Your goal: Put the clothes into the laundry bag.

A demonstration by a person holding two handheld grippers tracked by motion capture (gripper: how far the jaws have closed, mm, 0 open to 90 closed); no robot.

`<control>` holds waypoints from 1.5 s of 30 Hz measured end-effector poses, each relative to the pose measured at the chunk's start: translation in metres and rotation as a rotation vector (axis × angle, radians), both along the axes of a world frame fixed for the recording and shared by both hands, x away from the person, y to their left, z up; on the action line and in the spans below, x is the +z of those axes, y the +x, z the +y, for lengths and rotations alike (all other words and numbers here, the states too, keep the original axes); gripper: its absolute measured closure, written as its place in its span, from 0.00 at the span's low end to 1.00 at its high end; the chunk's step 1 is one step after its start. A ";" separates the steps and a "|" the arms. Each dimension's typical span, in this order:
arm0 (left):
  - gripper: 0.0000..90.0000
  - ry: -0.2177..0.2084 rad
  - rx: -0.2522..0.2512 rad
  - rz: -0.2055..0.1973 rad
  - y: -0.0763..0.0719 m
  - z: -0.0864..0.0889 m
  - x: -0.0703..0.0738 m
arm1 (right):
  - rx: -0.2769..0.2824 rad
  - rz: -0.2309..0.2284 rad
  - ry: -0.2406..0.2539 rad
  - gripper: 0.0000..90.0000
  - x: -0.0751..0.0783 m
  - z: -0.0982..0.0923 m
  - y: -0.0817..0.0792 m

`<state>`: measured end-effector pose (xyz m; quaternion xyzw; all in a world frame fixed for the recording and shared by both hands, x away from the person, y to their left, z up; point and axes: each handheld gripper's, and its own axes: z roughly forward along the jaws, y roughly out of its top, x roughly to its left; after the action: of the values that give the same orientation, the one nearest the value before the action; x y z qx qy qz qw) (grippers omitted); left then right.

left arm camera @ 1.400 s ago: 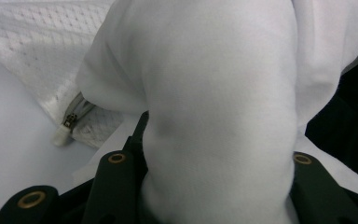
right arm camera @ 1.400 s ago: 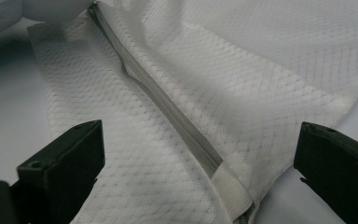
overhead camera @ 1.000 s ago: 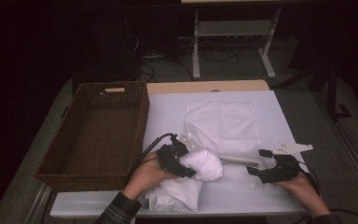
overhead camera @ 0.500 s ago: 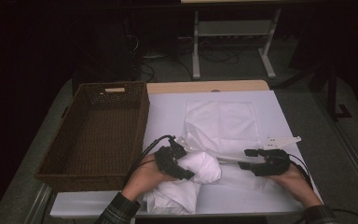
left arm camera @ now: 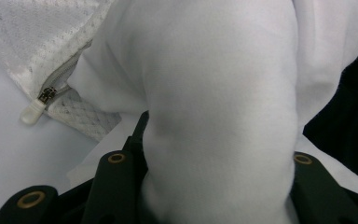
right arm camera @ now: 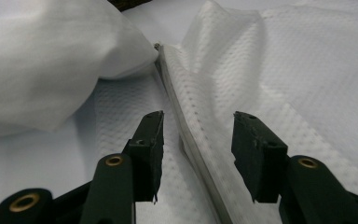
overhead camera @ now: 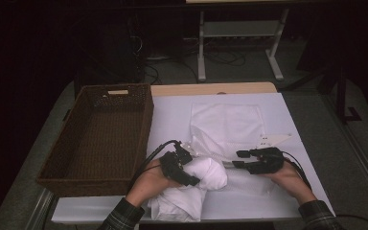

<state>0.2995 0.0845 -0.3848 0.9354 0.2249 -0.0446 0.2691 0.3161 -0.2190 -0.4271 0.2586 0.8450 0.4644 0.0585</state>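
Sliding in from about three o'clock, my right gripper (overhead camera: 239, 160) has come leftward across the surface (overhead camera: 172, 120) toward the open mouth of the mesh laundry bag (overhead camera: 227, 127), and its jaws have just been closing, now roughly half open. From the right gripper view, the zipper edge (right arm camera: 186, 126) of the bag runs between the two jaws, but the pads don't press on it yet, so nothing is held there. My left gripper (overhead camera: 184, 167) sits at around seven o'clock of the bag, clamped about halfway on the bunched white garment (overhead camera: 206, 175); the left gripper view has that cloth (left arm camera: 219, 116) bulging thick between the jaws, with the zipper pull (left arm camera: 37, 105) lying just beside it at ten o'clock. I'd judge I'm setting up to pinch the bag's rim and lift it open so the garment can be stuffed in. The wicker basket (overhead camera: 100, 134) waits at nine o'clock, well apart.
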 end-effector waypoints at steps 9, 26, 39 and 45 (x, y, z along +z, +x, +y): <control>0.61 0.001 -0.002 0.002 0.000 0.000 -0.001 | 0.043 0.010 -0.016 0.69 -0.004 0.020 0.009; 0.61 0.006 -0.009 0.008 0.000 -0.001 -0.002 | 0.041 0.026 -0.116 0.74 -0.022 0.027 0.020; 0.61 0.021 -0.020 0.010 -0.001 -0.004 -0.003 | -0.010 0.003 -0.079 0.85 -0.018 0.022 0.029; 0.61 0.022 -0.022 0.007 -0.001 -0.004 -0.004 | -0.028 -0.003 -0.060 0.93 -0.015 0.022 0.034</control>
<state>0.2986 0.0806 -0.3884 0.9405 0.2161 -0.0486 0.2576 0.3505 -0.1974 -0.4423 0.2677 0.8547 0.4386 0.0738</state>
